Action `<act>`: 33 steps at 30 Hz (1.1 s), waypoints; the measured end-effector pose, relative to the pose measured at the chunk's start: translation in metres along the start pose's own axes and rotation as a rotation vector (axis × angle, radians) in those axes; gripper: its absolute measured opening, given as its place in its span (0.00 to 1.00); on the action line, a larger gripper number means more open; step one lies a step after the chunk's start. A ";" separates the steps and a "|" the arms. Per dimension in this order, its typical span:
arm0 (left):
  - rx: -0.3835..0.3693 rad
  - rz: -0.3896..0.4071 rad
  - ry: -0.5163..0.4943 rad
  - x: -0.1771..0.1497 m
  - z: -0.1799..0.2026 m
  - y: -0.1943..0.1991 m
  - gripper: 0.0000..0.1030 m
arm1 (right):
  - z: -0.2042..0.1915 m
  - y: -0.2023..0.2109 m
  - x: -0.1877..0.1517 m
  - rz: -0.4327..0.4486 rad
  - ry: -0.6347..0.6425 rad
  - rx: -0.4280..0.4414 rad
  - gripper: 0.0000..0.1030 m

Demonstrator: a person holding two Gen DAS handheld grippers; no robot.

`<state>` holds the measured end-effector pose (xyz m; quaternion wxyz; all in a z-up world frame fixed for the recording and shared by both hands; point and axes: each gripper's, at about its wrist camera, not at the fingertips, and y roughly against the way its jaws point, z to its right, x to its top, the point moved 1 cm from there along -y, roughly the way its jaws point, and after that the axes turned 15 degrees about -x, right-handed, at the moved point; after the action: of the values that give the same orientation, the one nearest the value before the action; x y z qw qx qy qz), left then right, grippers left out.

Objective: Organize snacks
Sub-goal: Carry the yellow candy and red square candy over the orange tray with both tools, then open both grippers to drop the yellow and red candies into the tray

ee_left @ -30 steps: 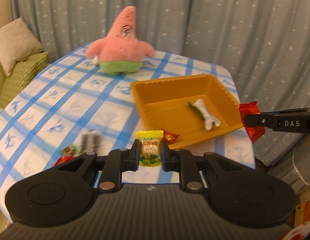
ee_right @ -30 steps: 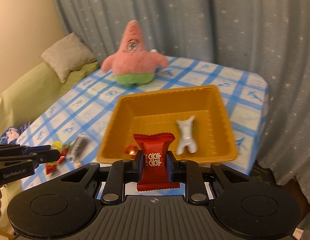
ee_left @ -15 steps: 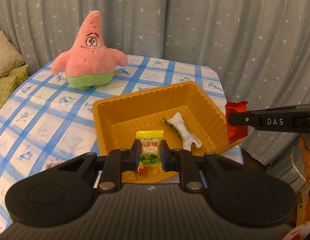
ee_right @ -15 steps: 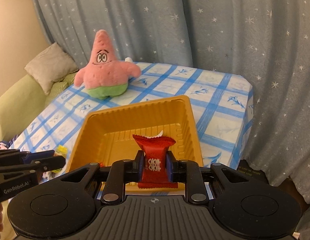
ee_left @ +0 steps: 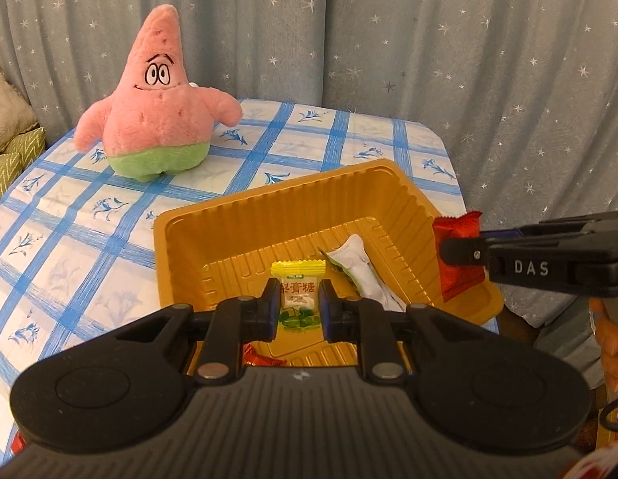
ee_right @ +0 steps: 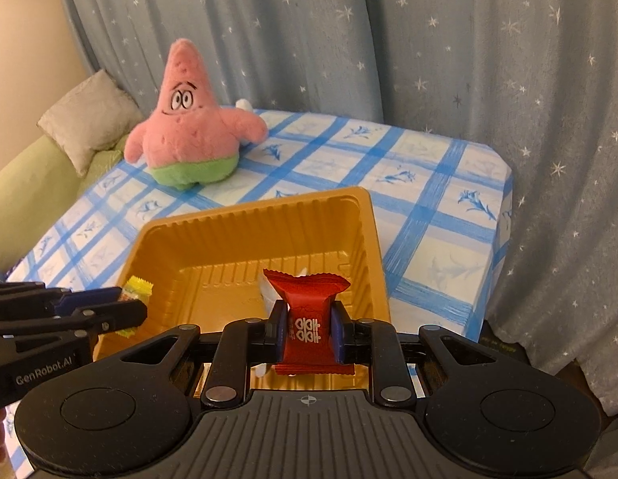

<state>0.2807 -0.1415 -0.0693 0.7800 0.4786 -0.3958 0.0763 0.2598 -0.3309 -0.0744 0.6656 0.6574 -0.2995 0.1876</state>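
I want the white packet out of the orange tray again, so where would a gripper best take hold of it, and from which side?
Probably across the white packet's narrow middle, coming from above. It lies flat and slanted on the orange tray's floor, so the tall ribbed walls block a sideways approach, and the pinched waist looks narrower than its flared ends. Set the jaws crosswise to its length.

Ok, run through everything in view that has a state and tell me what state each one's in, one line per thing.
left gripper: shut on the yellow candy, above the tray
right gripper: shut on the red snack packet, above the tray
orange tray: on the table, open-topped, holding a few snacks
white wrapped snack: lying in the tray
red-orange candy: in the tray, partly hidden
pink starfish plush: upright on the table
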 end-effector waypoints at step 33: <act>0.006 -0.048 0.020 0.003 -0.014 -0.032 0.18 | 0.005 -0.029 0.003 -0.046 -0.013 0.019 0.25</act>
<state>0.3063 -0.1479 -0.0929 0.7840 0.4896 -0.3763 0.0634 0.2795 -0.3378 -0.0947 0.6614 0.6716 -0.2868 0.1711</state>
